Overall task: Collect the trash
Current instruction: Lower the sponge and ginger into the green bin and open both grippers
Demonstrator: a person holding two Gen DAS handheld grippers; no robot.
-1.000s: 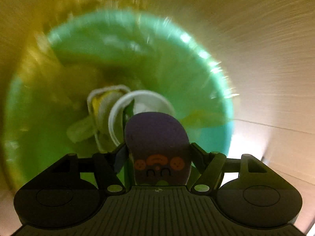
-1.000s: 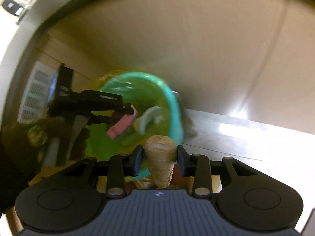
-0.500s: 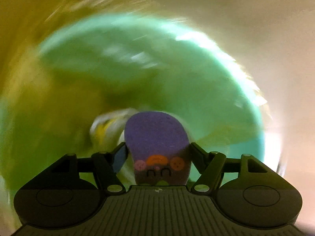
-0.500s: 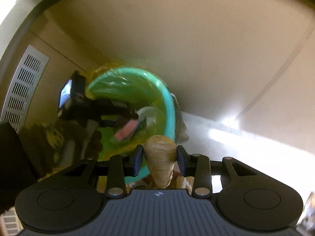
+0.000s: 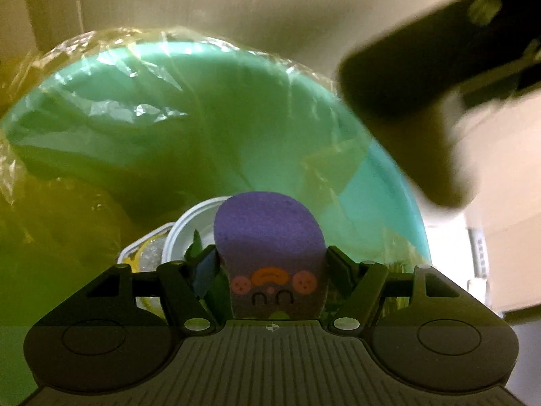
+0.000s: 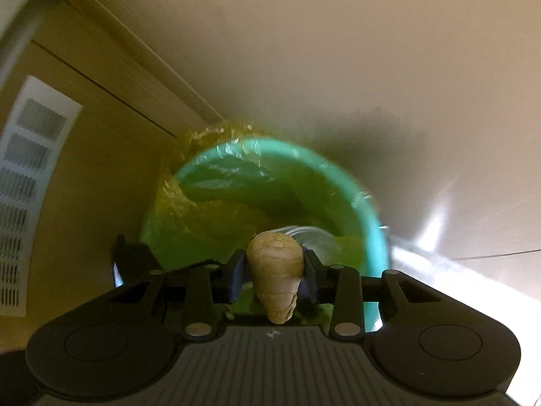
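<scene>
My left gripper [image 5: 270,264] is shut on a purple sponge [image 5: 267,233] with a cartoon face, held over the mouth of a teal trash bin [image 5: 395,182] lined with a yellow-green bag [image 5: 67,223]. A white cup [image 5: 182,233] and a clear wrapper [image 5: 142,253] lie inside the bin. My right gripper [image 6: 274,274] is shut on a tan piece of ginger root [image 6: 275,267] and points at the same bin [image 6: 368,237], a little short of its rim.
The bin stands on a pale floor against beige cabinet panels [image 6: 101,155]. A white vent grille [image 6: 23,182] is at the left of the right wrist view. A dark blurred shape, the other gripper [image 5: 422,84], crosses the upper right of the left wrist view.
The left gripper has steadied over the bin with the sponge held. The right gripper has swung toward the bin with the ginger and now shows in the left view.
</scene>
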